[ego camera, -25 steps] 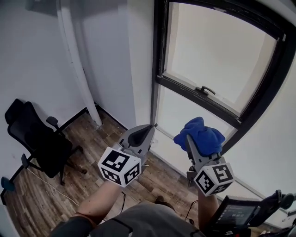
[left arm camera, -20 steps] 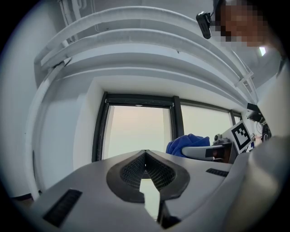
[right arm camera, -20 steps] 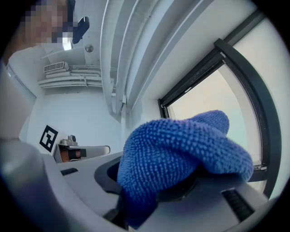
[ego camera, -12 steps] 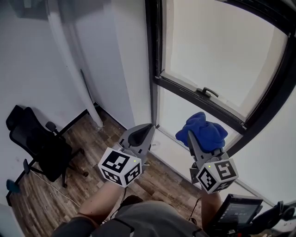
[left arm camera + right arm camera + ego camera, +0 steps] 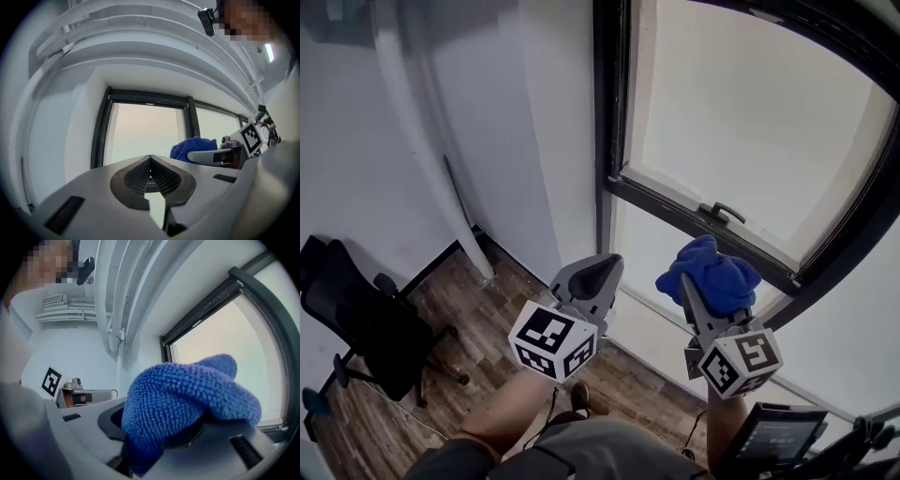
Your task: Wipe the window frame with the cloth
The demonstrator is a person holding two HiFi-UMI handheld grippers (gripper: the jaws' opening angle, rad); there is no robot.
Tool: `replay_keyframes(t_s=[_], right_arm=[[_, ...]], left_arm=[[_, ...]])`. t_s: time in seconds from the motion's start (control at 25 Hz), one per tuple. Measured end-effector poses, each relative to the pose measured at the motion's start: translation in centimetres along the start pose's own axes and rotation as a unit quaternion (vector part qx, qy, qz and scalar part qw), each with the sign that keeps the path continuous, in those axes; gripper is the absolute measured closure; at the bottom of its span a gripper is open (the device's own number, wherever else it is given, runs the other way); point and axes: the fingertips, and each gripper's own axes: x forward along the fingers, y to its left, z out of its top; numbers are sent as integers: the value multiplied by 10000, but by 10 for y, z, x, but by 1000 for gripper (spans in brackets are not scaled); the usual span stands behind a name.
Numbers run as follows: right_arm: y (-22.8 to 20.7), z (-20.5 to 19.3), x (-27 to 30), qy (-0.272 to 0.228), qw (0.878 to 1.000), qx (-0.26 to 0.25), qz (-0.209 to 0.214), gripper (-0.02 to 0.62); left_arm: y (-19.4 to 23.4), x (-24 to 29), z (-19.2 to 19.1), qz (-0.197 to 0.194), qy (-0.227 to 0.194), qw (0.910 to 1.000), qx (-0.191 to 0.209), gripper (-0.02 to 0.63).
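A blue cloth [image 5: 187, 404] bunches over the right gripper [image 5: 701, 298], concealing its jaw tips at centre frame. The black window frame [image 5: 605, 141] runs out past the top and right edges of the head view. An office chair [image 5: 356, 319] is clipped at left, and a dark screen [image 5: 773, 436], lower right, shows print too small to read.

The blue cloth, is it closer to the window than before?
Slightly: the window frame looms larger in the head view and the office chair slid left, so the person edged nearer. The right gripper stays shut on the blue cloth; the left gripper stays shut, empty.
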Motion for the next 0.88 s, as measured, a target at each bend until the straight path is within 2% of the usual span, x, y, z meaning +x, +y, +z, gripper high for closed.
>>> replay_keyframes(t_s=[0.44,0.64,0.88], right_arm=[[8,3,115,-37,9998,-54,-191,443],[-2,2,148,-31,9989,0,-474,443],[-5,13,185,50,9994,-118,-328,443]], left_arm=[[108,34,16,-300,-103,9995,43,601],[145,52,20,-295,-79,9995,2,601],[172,74,34,-276,-140,9995,53,601]])
